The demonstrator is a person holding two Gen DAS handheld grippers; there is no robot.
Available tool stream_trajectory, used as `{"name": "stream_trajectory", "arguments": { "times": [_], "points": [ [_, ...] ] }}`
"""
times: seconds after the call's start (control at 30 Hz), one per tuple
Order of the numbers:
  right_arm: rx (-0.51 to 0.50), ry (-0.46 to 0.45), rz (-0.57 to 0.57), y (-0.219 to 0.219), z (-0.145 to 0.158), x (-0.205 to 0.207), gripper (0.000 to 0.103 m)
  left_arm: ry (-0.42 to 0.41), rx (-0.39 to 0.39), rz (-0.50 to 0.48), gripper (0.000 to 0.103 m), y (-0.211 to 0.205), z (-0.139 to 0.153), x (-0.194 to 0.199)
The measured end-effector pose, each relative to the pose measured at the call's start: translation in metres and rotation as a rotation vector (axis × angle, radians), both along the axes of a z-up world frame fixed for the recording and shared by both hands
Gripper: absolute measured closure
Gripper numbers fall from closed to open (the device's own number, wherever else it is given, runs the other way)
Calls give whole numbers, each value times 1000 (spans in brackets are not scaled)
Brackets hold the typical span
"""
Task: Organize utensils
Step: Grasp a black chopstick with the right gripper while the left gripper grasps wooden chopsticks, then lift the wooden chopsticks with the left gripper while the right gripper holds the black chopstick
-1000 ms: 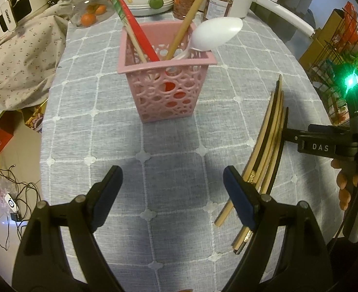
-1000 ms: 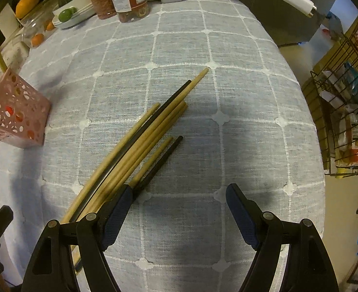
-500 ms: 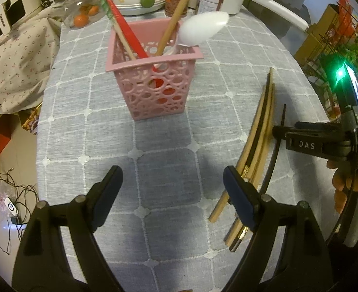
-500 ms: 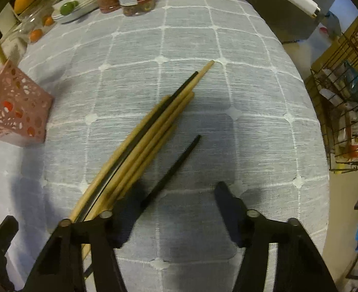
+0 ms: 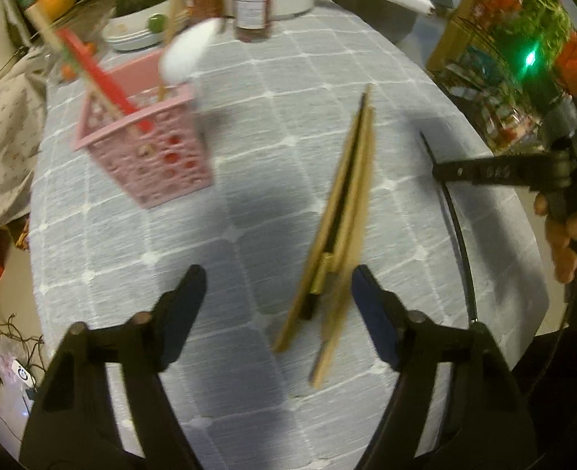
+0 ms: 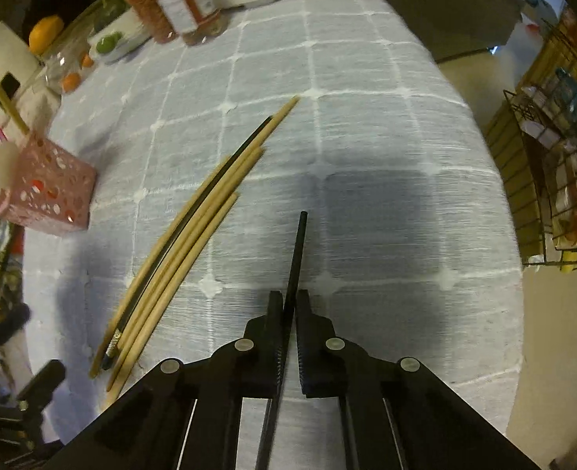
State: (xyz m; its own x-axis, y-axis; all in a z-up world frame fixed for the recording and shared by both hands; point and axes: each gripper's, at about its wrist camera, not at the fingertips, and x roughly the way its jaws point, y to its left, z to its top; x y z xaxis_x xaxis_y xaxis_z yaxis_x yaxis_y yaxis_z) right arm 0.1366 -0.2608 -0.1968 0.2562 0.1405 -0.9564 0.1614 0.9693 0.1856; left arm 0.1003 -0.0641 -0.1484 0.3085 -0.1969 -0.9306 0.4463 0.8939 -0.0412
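1 black chopstick pinched in right hand-held gripper (left spread).

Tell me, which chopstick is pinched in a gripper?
The lone black chopstick, clamped between the shut right gripper's jaws. The other chopsticks lie bundled on the tablecloth, untouched.

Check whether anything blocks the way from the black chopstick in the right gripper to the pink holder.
Yes: the loose bundle of wooden chopsticks lies on the cloth between the black chopstick and the pink perforated holder.
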Motion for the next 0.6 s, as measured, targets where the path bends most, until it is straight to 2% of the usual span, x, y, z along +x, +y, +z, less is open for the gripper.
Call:
{"name": "stream_trajectory", "arguments": {
  "times": [0.03, 0.13, 0.23, 0.43, 0.6],
  "points": [
    [13, -11, -5, -6, 4, -2, 97, 4, 5, -11, 47, -6, -2, 0],
    [38, -42, -19, -22, 15, -9, 97, 12, 29, -47, 65, -30, -8, 6],
    [65, -60, -34, -37, 21, -7, 97, 19, 57, -73, 76, -58, -14, 17],
    [109, -79, -51, -61, 25, -11, 97, 7, 105, -63, 90, -100, -24, 60],
    [121, -81, -42, -64, 26, -11, 97, 53, 109, -14, 94, -112, -34, 88]
  ]
}}
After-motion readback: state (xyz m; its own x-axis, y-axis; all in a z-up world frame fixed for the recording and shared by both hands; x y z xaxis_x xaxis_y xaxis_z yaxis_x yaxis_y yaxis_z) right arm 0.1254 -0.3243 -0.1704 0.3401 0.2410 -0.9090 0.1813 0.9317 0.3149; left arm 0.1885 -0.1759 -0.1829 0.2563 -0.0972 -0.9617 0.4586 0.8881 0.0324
